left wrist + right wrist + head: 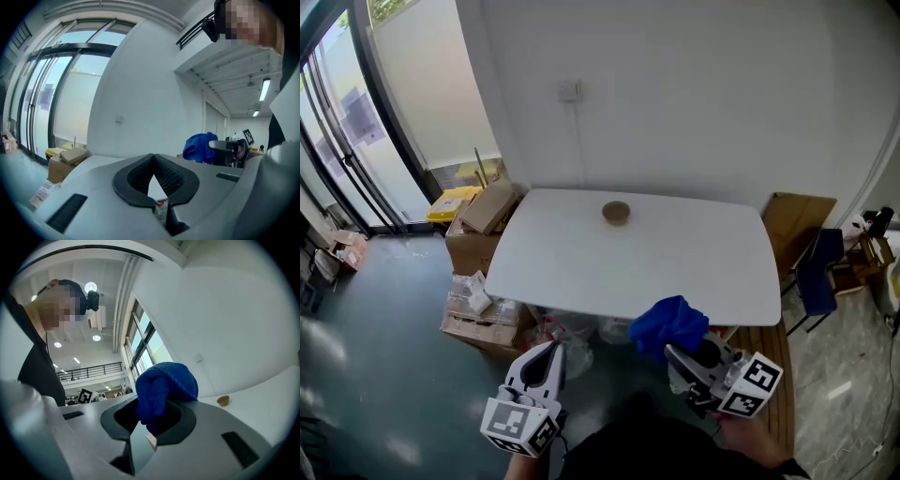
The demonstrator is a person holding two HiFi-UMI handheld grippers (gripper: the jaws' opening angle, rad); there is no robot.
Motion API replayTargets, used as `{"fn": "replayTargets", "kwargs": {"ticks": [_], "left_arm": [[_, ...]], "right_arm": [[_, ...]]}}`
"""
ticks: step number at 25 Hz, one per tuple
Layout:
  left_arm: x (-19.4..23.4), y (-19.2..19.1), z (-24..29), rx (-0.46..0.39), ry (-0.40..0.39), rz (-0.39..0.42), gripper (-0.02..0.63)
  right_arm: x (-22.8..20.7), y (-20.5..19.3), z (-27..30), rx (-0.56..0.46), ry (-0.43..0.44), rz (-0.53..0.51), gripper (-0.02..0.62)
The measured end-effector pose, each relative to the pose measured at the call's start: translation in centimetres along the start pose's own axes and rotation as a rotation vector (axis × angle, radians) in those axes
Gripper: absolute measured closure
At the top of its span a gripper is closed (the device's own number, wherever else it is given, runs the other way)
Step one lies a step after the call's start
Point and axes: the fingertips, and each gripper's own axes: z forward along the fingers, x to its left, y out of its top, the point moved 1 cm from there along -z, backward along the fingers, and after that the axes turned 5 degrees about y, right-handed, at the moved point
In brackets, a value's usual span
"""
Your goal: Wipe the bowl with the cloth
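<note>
**While the bowl sits far off, the cloth is ready in the right tool**

Although the wiping has not begun, the right tool point(677, 353) has its jaws clamped on the blue cloth point(670, 323), which bulges out above them in a loose bunch. The left tool point(551, 351) is empty, its jaws pressed together with nothing between them. Both hang off the near edge of the white tabletop point(694, 267). The small brown bowl point(616, 213) stands alone towards the far edge, well apart from both tools and close to the wall.

The main risk, as I judge it, is the bowl itself. It looks small and light on a smooth surface, and nothing steadies it. A push from the cloth could send it sliding towards the wall or tip it over. The left tool would have to open before it could brace the rim, and a late or clumsy approach might knock the bowl aside instead.

The cloth is a second worry. Only part of the bunch seems pinched, so dragging it hard round the bowl may tug it free. Stacked cardboard boxes point(483, 211) crowd the tabletop's left side, so a bowl that goes off there could drop among them
</note>
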Motion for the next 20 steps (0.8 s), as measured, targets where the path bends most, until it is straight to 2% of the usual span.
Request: {"fn": "replayTargets", "kwargs": {"ticks": [4,10,16,20], "left_arm": [[-0.5,0.7,5.3,0.019,-0.018,-0.007,0.594],[-1.2,0.4,10.9,0.046,-0.046,-0.026,0.594],[2.1,-0.3,15.1,0.066,-0.034,-0.057,0.594],[4.3,0.1,18.7,0.071,-0.061,-0.063,0.594]], "right_arm": [[-4.5,1.6,0.2,-0.019,-0.005,0.032,0.528],[-9.6,2.0,0.6,0.014,-0.013,0.063,0.528],[-13.9,1.6,2.8,0.032,-0.037,0.091,0.528],[-17.0,2.3,5.5,0.037,-0.051,0.083,0.528]]}}
